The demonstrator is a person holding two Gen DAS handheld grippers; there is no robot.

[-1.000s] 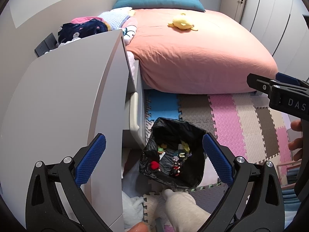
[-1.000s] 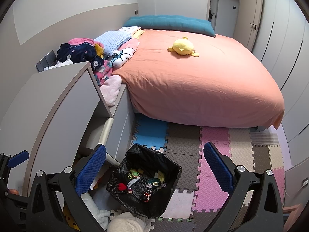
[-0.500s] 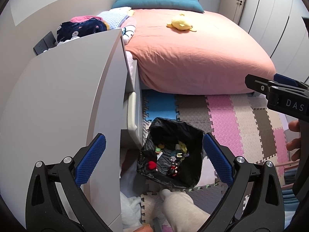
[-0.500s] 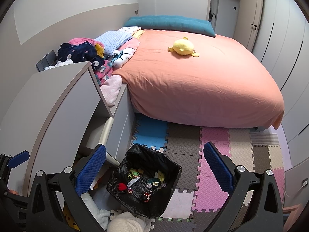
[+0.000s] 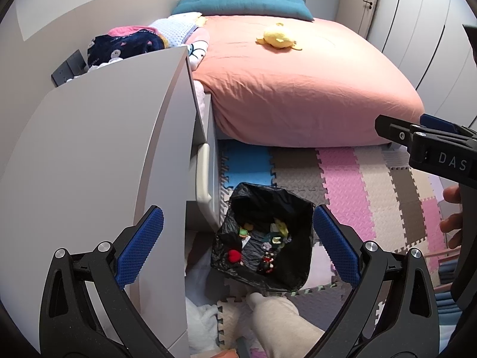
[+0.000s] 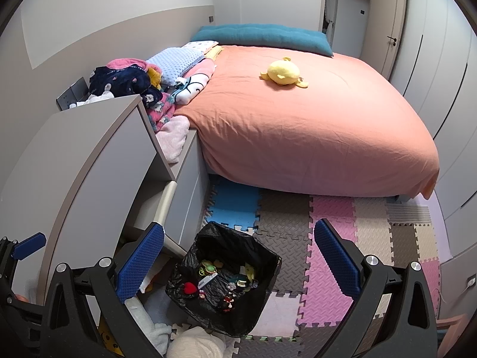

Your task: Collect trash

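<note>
left wrist view: left gripper (image 5: 238, 241) empty, fingers spread wide, held above the black-lined trash bin (image 5: 263, 235) that stands on the foam floor mat (image 5: 342, 176) just beside the grey cabinet (image 5: 98, 161); risk judged: a careless descent may knock the light bin over or snag its loose liner, spilling the small colourful scraps (image 5: 259, 246) lying at its bottom. right wrist view: right gripper (image 6: 238, 261) likewise empty, fingers parted, over the same trash bin (image 6: 223, 280), liner crumpled and slack at the rim, bin less than half full, pink bed (image 6: 313, 131) well apart behind it.
</note>
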